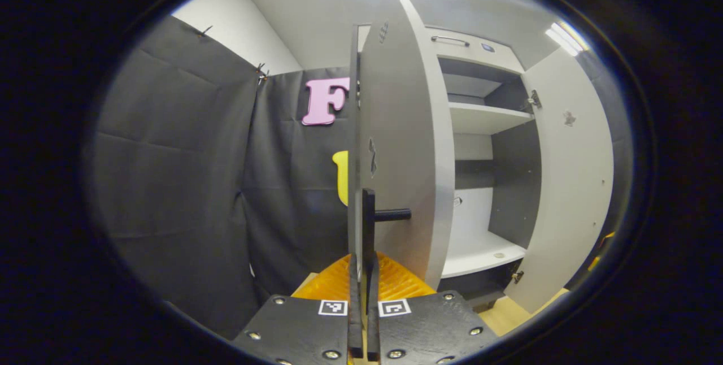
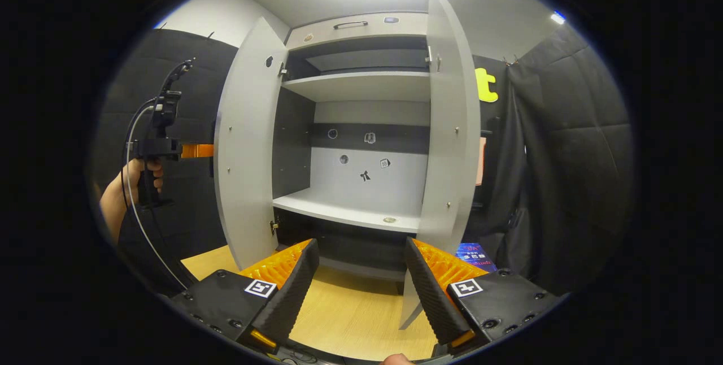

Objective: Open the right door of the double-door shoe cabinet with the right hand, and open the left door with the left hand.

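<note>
We're seeing both doors swung wide on the shoe cabinet [image 2: 361,127], shelves exposed. The right gripper [image 2: 361,280] is sitting spread and empty in front of it, clear of the right door [image 2: 449,127]. The left gripper [image 1: 364,291] is pinching the left door [image 1: 395,144] by its edge, beside the handle [image 1: 390,215]. We're judging only the release is left.

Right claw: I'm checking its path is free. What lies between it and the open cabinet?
In the right gripper view, only bare wooden floor lies between the open right claw and the cabinet.
</note>
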The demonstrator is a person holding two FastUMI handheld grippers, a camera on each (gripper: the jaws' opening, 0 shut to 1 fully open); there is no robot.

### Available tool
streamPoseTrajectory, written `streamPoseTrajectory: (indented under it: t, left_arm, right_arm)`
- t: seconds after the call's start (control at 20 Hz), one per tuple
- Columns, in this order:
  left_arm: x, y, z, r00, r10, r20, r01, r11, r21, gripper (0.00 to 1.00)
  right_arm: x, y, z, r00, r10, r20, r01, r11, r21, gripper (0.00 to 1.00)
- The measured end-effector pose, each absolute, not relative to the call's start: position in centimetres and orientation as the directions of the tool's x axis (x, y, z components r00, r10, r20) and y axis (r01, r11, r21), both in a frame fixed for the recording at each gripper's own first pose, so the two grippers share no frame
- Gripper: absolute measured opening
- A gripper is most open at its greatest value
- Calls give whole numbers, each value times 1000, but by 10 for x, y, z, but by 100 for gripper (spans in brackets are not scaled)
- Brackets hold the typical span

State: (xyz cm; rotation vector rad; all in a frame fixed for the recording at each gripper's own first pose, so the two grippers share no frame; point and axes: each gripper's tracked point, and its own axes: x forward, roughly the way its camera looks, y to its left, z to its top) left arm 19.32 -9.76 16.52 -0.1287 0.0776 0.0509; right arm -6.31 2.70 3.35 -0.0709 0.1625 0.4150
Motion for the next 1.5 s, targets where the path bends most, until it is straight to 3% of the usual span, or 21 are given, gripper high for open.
streamPoseTrajectory:
  t: [0.1,0.55,0.8,1.0,1.35,1.4,1.5]
  left_arm:
    - [189,-86,163,991,84,-102,-96,988,-124,2]
    - [190,-85,159,991,53,-119,-68,990,-126,2]
    - [176,-64,152,975,174,-136,-183,981,-59,0]
    - [161,-84,152,978,136,-157,-156,980,-123,0]
    - [143,-93,162,991,92,-96,-93,996,-5,0]
    - [142,-92,162,991,93,-94,-92,996,19,4]
    - [141,-91,164,992,95,-86,-91,995,45,0]
  right_arm:
    - [-62,32,34,899,404,-172,-415,909,-36,94]
    - [-55,22,42,910,385,-153,-390,921,-4,96]
    - [-68,-14,50,924,359,-131,-361,933,7,94]
    - [-79,-48,58,932,345,-112,-348,937,-4,93]
    - [-96,-84,54,933,338,-126,-343,939,-22,96]
    - [-99,-84,52,934,333,-129,-338,941,-15,96]
    - [-105,-84,53,937,324,-127,-326,945,2,95]
